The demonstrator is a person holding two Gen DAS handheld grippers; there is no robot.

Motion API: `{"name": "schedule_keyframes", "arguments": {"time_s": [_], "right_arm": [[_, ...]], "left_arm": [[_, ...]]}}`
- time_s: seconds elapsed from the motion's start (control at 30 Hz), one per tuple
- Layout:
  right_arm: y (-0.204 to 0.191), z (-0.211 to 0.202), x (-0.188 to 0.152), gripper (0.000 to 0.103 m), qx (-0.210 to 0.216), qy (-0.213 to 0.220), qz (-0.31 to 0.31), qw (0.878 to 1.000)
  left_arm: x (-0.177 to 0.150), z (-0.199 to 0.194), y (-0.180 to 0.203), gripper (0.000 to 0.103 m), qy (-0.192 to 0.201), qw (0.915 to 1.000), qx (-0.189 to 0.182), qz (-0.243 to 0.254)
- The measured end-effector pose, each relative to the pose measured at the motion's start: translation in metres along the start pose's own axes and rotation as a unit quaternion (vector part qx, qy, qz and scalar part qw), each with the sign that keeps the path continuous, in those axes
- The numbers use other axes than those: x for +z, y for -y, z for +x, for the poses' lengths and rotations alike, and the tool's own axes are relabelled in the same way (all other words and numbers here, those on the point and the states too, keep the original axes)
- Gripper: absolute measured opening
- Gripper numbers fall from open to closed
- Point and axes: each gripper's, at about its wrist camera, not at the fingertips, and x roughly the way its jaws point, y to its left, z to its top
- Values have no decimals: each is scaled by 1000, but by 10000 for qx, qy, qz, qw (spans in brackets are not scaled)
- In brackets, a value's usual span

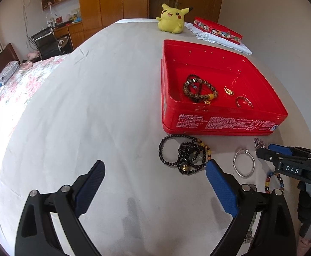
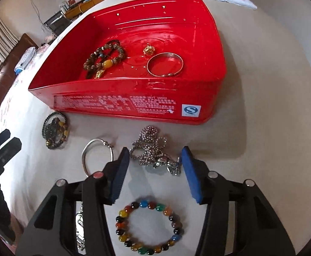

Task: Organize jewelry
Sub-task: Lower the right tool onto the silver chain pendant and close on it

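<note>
A red open box [image 1: 223, 123] [image 2: 121, 104] on the bed holds a brown bead bracelet [image 1: 200, 90] [image 2: 104, 57], a gold charm [image 1: 229, 91] [image 2: 148, 50] and a silver bangle [image 1: 244, 102] [image 2: 165, 64]. In front of it lie black bead strings [image 1: 183, 155] [image 2: 55, 130], a thin silver bangle [image 1: 244, 162] [image 2: 96, 152], a silver ball chain [image 2: 153, 149] and a multicolour bead bracelet [image 2: 149, 227] [image 1: 273, 180]. My left gripper [image 1: 155, 166] is open and empty, left of the black beads. My right gripper [image 2: 154, 155] [image 1: 283, 153] is open, straddling the ball chain.
A yellow Pikachu plush [image 1: 171, 18] and a red tin lid [image 1: 218, 29] on a white cloth sit at the bed's far end. A metal watch band [image 2: 79, 228] lies under the right gripper's left arm. A floral quilt [image 1: 10, 89] covers the bed's left side.
</note>
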Motion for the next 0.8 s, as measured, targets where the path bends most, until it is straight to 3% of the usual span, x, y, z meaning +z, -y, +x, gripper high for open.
{"name": "schedule_keyframes", "arguments": {"time_s": [0.07, 0.27, 0.6, 0.8], "right_arm": [[3, 0, 0, 34, 27, 15, 1, 10000], [11, -8, -1, 30, 216, 40, 145, 9997], [18, -38, 0, 29, 505, 362, 286, 9977], [12, -19, 5, 29, 597, 215, 260, 9976]], "left_arm": [[0, 2, 0, 96, -21, 10000, 0, -1], [1, 9, -1, 96, -134, 9999, -53, -39], [8, 24, 7, 96, -315, 9995, -77, -51], [12, 41, 15, 96, -483, 9988, 3, -42]]}}
